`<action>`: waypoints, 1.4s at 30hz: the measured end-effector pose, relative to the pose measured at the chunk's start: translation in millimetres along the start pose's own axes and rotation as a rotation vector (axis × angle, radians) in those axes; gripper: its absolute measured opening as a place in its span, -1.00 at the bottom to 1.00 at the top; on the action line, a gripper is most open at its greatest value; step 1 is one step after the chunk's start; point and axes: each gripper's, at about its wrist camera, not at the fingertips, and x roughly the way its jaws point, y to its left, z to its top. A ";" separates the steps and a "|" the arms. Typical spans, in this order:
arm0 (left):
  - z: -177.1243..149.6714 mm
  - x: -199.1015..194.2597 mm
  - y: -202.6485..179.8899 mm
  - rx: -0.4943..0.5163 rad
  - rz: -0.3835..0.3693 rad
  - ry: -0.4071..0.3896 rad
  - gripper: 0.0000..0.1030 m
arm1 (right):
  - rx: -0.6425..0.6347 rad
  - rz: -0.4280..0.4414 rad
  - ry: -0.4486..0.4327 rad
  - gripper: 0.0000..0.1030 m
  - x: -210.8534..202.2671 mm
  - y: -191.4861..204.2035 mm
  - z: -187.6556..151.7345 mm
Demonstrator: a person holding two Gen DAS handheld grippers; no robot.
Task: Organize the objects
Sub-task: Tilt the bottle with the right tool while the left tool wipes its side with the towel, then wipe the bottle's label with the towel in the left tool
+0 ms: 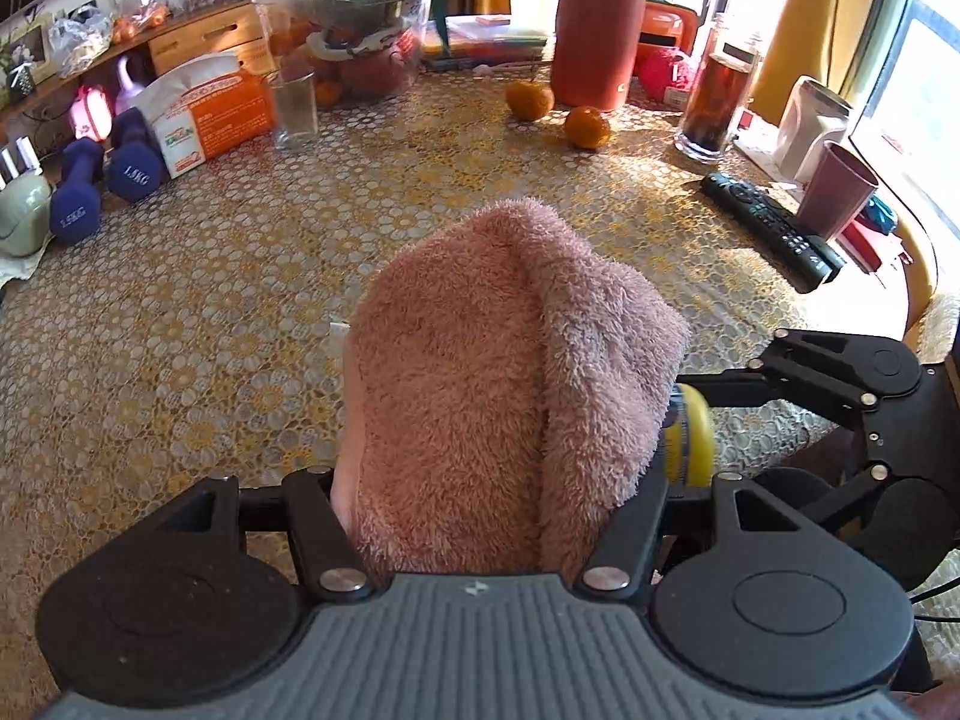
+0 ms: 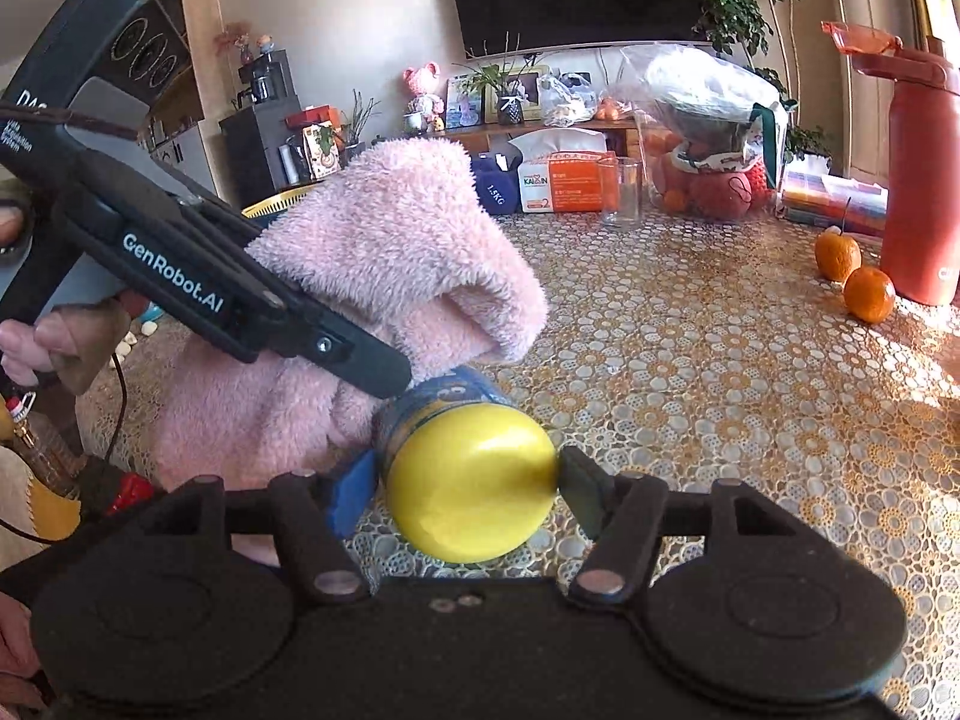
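Pink fluffy fleece cloth (image 1: pixel 510 384) fills the left gripper (image 1: pixel 498 420), whose jaws are closed around it and hidden beneath. Only the right wrist view shows the yellow-capped blue bottle (image 2: pixel 471 483) clearly: the right gripper (image 2: pixel 462 495) pinches its cap, jaws partly closed, with the cloth draped against the bottle. Both hover over the gold lace-patterned tablecloth (image 1: pixel 240 300), two oranges (image 1: pixel 558 114) beyond.

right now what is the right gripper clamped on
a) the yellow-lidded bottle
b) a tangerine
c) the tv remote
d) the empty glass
a: in the right wrist view the right gripper has its fingers pressed against both sides of the yellow-lidded bottle, while the left gripper holds the pink towel beside it.
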 end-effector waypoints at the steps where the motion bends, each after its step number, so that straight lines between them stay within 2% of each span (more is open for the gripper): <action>1: -1.7 -1.4 5.7 -0.017 0.013 0.005 0.19 | -0.021 -0.009 0.004 0.26 1.0 3.0 -0.9; 5: -1.2 -19.9 13.9 -0.028 -0.006 -0.024 0.19 | -0.106 -0.044 0.008 0.26 2.0 16.4 -1.4; 9: 9.7 -40.7 -5.4 0.031 -0.068 -0.066 0.19 | -0.231 -0.084 0.002 0.26 3.7 32.4 2.1; 13: 17.5 -40.4 -33.3 0.093 -0.116 -0.068 0.19 | -0.311 -0.100 0.002 0.26 5.3 44.0 5.7; 18: 15.4 -15.6 -36.1 0.067 -0.100 0.002 0.21 | -0.343 -0.108 0.010 0.26 7.0 48.8 8.0; 27: 12.3 -9.6 -9.7 -0.022 -0.089 0.008 0.21 | -0.342 -0.104 0.011 0.26 7.7 45.5 6.4; 39: -2.4 2.4 32.0 -0.116 0.007 0.041 0.20 | -0.349 -0.106 0.022 0.26 7.2 47.4 0.6; 42: -5.1 -2.3 35.2 -0.111 0.022 0.040 0.20 | -0.362 -0.107 0.023 0.26 7.3 47.8 -0.1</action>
